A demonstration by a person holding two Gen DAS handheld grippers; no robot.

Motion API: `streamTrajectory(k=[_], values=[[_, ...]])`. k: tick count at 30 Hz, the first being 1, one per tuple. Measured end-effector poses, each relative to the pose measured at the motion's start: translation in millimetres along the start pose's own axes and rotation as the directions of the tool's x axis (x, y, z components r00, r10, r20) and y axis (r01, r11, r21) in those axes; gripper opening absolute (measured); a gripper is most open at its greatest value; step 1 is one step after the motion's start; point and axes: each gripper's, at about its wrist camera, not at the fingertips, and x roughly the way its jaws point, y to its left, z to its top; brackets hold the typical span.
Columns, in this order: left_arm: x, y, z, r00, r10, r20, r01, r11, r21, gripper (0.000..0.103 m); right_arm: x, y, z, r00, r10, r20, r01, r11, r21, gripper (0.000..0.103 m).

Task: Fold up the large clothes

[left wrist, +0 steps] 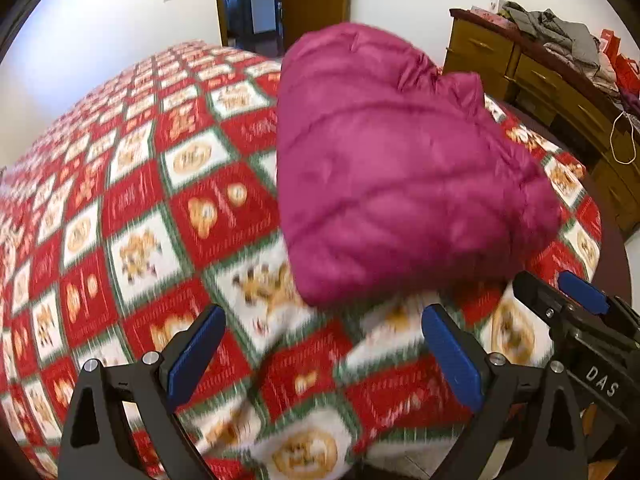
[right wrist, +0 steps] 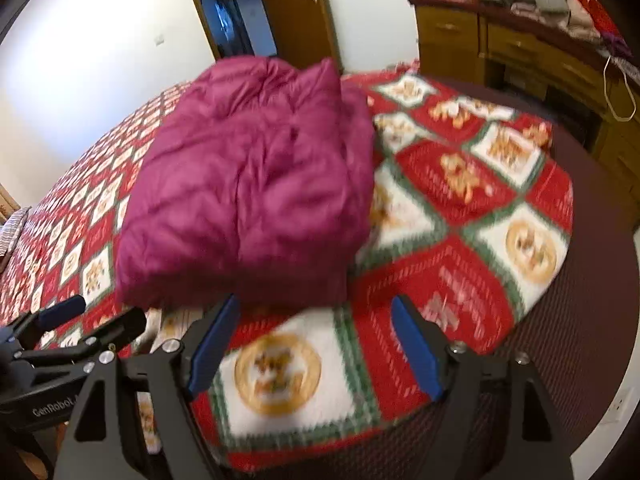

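The magenta puffer jacket [left wrist: 400,168] is lying folded in a bulky bundle on the patterned bedspread [left wrist: 140,220], near the bed's foot corner. Risk: the padded layers are likely springing back and unfolding if bumped or regripped unevenly. The left gripper [left wrist: 324,356] and the right gripper [right wrist: 316,344] are both standing wide apart, holding and touching nothing, hovering just short of the jacket.

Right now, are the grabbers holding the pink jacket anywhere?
No, nothing is held. Both the left gripper and the right gripper have open jaws with only bedspread between them; the folded jacket lies free on the bed.
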Motion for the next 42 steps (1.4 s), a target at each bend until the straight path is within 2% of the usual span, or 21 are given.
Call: streamTrajectory(k=[3, 6, 10, 12, 14, 21, 26, 29, 31, 36, 42], values=[[-1.5, 9.6, -11.0, 0.999, -0.044, -0.021, 0.043, 0.999, -0.025, 0.099, 0.6, -0.4, -8.4, 0.999, 0.011, -0.039, -0.011, 1.000, 0.011, 0.081], [-10.0, 23.0, -19.0, 0.999, -0.051, 0.001, 0.051, 0.996, -0.067, 0.099, -3.5, 2.1, -13.5, 0.997, 0.040, -0.073, -0.039, 0.999, 0.022, 0.081], [-29.9, 34.3, -26.3, 0.993, -0.102, 0.054, 0.107, 0.989, -0.097, 0.099, -22.4, 10.3, -17.9, 0.994, 0.081, -0.067, -0.079, 0.997, 0.022, 0.081], [-39.4, 36.3, -29.7, 0.991, -0.120, 0.060, 0.126, 0.987, -0.103, 0.099, -33.2, 16.3, -18.3, 0.995, 0.088, -0.054, -0.087, 0.996, 0.008, 0.087], [-46.3, 36.0, -32.6, 0.992, -0.115, 0.046, 0.119, 0.987, -0.104, 0.099, -46.3, 22.7, -19.6, 0.995, 0.093, -0.044, -0.093, 0.996, -0.001, 0.094], [-70.5, 37.6, -40.8, 0.996, -0.083, 0.030, 0.086, 0.989, -0.118, 0.099, -85.8, 36.6, -16.6, 0.990, 0.135, 0.032, -0.134, 0.991, -0.029, 0.094], [-105.2, 26.5, -37.1, 0.987, -0.018, 0.157, 0.030, 0.997, -0.071, 0.099, -114.1, 44.9, -13.0, 0.981, 0.129, 0.148, -0.121, 0.991, -0.060, 0.094], [-130.3, 22.0, -36.0, 0.968, 0.007, 0.250, 0.008, 0.998, -0.058, 0.099, -134.7, 46.3, -11.3, 0.964, 0.125, 0.235, -0.113, 0.991, -0.067, 0.099], [-146.6, 19.2, -35.8, 0.948, 0.035, 0.317, -0.021, 0.999, -0.046, 0.099, -149.7, 45.0, -10.4, 0.944, 0.123, 0.305, -0.109, 0.992, -0.060, 0.101], [-182.7, 7.2, -36.9, 0.870, 0.109, 0.482, -0.119, 0.993, -0.011, 0.099, -179.7, 39.4, -7.1, 0.893, 0.119, 0.434, -0.113, 0.993, -0.039, 0.101], [-207.9, -5.5, -37.3, 0.805, 0.129, 0.579, -0.171, 0.985, 0.018, 0.099, -207.6, 41.5, -8.5, 0.826, 0.092, 0.556, -0.069, 0.996, -0.062, 0.103]])
